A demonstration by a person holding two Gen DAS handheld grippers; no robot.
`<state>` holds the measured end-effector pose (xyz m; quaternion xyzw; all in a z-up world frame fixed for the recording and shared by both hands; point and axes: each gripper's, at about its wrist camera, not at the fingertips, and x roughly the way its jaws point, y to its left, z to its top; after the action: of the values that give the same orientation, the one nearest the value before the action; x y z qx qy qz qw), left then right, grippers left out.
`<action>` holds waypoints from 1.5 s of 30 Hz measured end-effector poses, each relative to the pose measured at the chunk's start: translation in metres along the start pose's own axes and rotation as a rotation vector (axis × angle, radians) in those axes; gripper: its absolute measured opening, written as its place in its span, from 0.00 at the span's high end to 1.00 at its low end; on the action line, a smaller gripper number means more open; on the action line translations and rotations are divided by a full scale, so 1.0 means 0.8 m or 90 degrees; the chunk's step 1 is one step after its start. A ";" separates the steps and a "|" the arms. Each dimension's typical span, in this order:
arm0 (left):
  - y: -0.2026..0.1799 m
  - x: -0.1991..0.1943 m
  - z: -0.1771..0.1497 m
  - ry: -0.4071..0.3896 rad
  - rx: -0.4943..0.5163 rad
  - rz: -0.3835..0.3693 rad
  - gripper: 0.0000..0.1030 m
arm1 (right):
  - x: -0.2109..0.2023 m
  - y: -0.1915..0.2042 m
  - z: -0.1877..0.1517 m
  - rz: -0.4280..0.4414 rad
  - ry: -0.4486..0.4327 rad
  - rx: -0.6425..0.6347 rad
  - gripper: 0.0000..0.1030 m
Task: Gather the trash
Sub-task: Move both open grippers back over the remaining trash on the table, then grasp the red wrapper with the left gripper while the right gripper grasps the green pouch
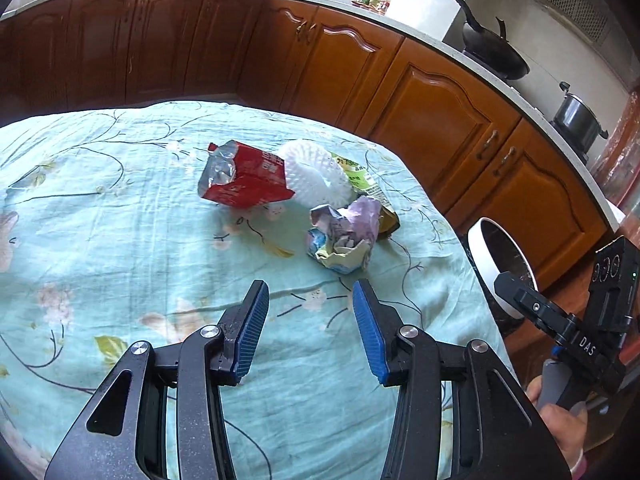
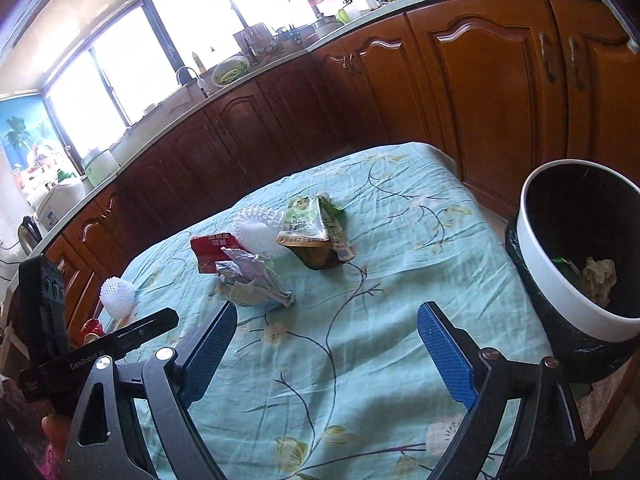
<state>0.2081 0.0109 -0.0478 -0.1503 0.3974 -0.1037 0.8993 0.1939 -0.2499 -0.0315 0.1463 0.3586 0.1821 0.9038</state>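
A pile of trash lies on the table's teal floral cloth (image 1: 100, 240). It holds a torn red pouch (image 1: 244, 184), a white foam fruit net (image 1: 316, 176), a green packet (image 1: 360, 176) and a crumpled paper wad (image 1: 344, 236). My left gripper (image 1: 310, 286) hovers open just short of the wad, with nothing between its pads. In the right wrist view the same wad (image 2: 252, 280), pouch (image 2: 212, 250), net (image 2: 256, 228) and packet (image 2: 316, 228) lie ahead. My right gripper (image 2: 328, 308) stands wide open and empty over the cloth. The white-rimmed bin (image 2: 552, 280) stands off the table's right edge.
A second foam net (image 2: 116, 296) and a small red object (image 2: 92, 328) sit near the table's left edge. Brown cabinets (image 1: 432, 120) run behind the table under a counter with a wok (image 1: 492, 48) and a pot (image 1: 576, 116). The bin holds some trash.
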 end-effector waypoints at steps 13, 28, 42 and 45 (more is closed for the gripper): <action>0.034 0.009 0.034 -0.003 -0.002 0.037 0.57 | 0.047 0.011 0.026 0.012 0.029 -0.019 0.10; 0.043 0.060 0.094 -0.007 0.030 0.074 0.57 | 0.129 0.016 0.079 0.008 0.060 -0.045 0.44; 0.041 0.076 0.096 -0.006 0.057 0.073 0.99 | 0.140 0.006 0.072 -0.008 0.077 -0.038 0.97; 0.043 0.055 0.095 -0.029 0.055 0.074 0.99 | 0.111 0.001 0.072 -0.004 0.054 -0.028 0.97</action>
<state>0.2960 0.0437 -0.0414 -0.0906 0.3799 -0.0649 0.9183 0.2945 -0.2181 -0.0433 0.1176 0.3928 0.1933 0.8913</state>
